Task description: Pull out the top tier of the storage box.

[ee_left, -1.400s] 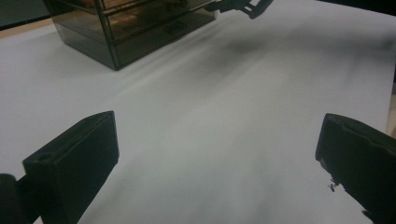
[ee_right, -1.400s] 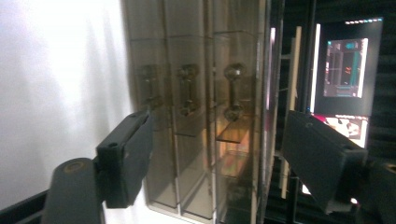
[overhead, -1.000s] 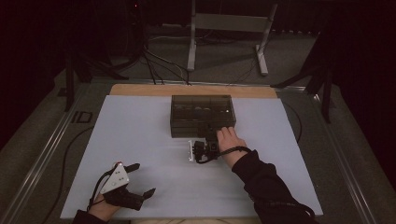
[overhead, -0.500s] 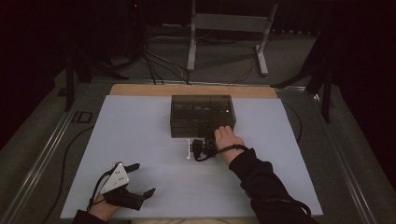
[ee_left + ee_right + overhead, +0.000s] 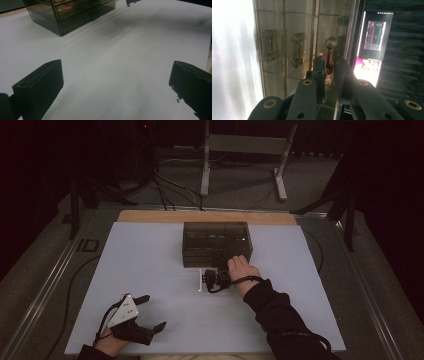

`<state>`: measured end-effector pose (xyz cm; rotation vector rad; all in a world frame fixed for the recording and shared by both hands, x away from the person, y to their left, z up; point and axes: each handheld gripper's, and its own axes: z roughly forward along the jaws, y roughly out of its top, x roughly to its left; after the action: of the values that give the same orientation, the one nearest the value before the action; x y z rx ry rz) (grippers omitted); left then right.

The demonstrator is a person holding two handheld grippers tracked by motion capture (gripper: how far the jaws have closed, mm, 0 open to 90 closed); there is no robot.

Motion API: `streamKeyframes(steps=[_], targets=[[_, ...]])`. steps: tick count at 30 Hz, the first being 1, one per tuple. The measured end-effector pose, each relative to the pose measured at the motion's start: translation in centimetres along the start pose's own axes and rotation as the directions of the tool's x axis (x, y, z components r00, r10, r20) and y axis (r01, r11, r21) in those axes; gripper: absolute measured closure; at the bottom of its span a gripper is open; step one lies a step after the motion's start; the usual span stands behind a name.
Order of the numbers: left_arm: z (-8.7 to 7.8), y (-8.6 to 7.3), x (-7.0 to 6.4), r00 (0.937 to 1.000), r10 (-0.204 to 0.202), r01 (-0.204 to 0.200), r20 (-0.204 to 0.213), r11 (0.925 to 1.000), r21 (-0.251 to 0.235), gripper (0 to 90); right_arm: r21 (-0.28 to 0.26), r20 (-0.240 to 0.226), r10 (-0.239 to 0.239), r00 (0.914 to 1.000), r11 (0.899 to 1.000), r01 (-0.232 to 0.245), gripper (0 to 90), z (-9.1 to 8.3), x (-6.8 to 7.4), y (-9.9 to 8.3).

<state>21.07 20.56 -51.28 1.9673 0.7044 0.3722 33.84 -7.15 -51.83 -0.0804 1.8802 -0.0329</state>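
1. The drawer box (image 5: pixel 216 244) sits at the middle of the white sheet (image 5: pixel 150 270).
2. The right gripper (image 5: pixel 329 67) pinches a drawer handle (image 5: pixel 329 53), jaws nearly closed.
3. The left gripper (image 5: pixel 150 312) rests near the sheet's front edge, jaws wide apart, holding nothing.

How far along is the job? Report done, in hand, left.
Done: right gripper sits at the front of the drawer box. In hand: its jaws pinch one drawer handle. Left: pulling that drawer out; none looks open. Left gripper lies open on the table.
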Motion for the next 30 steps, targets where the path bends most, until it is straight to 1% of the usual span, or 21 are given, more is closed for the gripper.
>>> streamKeyframes(steps=[4,6,9,12,16,18,20,21,23,24,25,28,30], targets=[[0.0,0.0,0.0,1.0000,0.000,0.000,0.000,1.0000,-0.002,0.1,-0.018,0.008,0.005,1.0000,1.000,-0.005,81.2,-0.2,0.0,-0.2],[0.0,0.0,0.0,1.0000,0.000,0.000,0.000,1.0000,0.004,0.1,-0.017,0.004,0.005,1.0000,1.000,-0.005,81.3,-0.4,0.0,-0.2],[0.0,0.0,0.0,1.0000,0.001,-0.001,0.001,1.0000,-0.002,0.1,-0.021,0.003,-0.004,1.0000,1.000,0.004,81.3,-0.7,0.0,-0.2],[0.0,0.0,0.0,1.0000,-0.001,0.001,0.000,1.0000,0.005,0.1,-0.026,0.001,0.005,1.0000,1.000,-0.005,81.3,-0.8,0.0,-0.3],[0.0,0.0,0.0,1.0000,-0.001,0.001,0.001,1.0000,0.000,0.1,-0.031,-0.006,-0.003,1.0000,1.000,0.003,81.3,-1.4,0.0,-0.4],[0.0,0.0,0.0,1.0000,0.000,0.000,0.000,1.0000,0.004,0.1,-0.038,-0.007,0.000,1.0000,0.999,-0.001,81.3,-1.7,0.1,-0.5],[0.0,0.0,0.0,1.0000,-0.001,0.001,0.001,1.0000,-0.002,0.1,-0.039,-0.009,0.007,0.9999,0.999,-0.008,81.3,-2.1,0.1,-0.6],[0.0,0.0,0.0,1.0000,-0.001,0.001,0.001,1.0000,0.002,0.1,-0.042,-0.009,-0.001,1.0000,0.999,0.001,81.3,-2.2,0.1,-0.6],[0.0,0.0,0.0,1.0000,0.000,0.000,0.000,1.0000,0.006,0.1,-0.047,-0.013,0.008,0.9999,0.999,-0.009,81.3,-2.5,0.2,-0.7],[0.0,0.0,0.0,1.0000,-0.001,0.001,0.000,1.0000,0.002,0.1,-0.046,-0.014,-0.001,0.9999,0.999,0.000,81.3,-2.7,0.2,-0.8],[0.0,0.0,0.0,1.0000,-0.001,0.001,0.000,1.0000,-0.001,0.1,-0.052,-0.012,0.001,0.9999,0.999,-0.002,81.3,-2.8,0.3,-0.8],[0.1,0.0,0.0,1.0000,-0.002,0.002,0.000,1.0000,0.007,0.1,-0.054,-0.016,-0.006,0.9999,0.999,0.005,81.2,-3.2,0.5,-0.9],[0.0,0.0,0.0,1.0000,-0.002,0.002,0.000,1.0000,0.000,0.1,-0.055,-0.017,0.000,0.9999,0.998,-0.001,81.2,-3.2,0.6,-1.0]])
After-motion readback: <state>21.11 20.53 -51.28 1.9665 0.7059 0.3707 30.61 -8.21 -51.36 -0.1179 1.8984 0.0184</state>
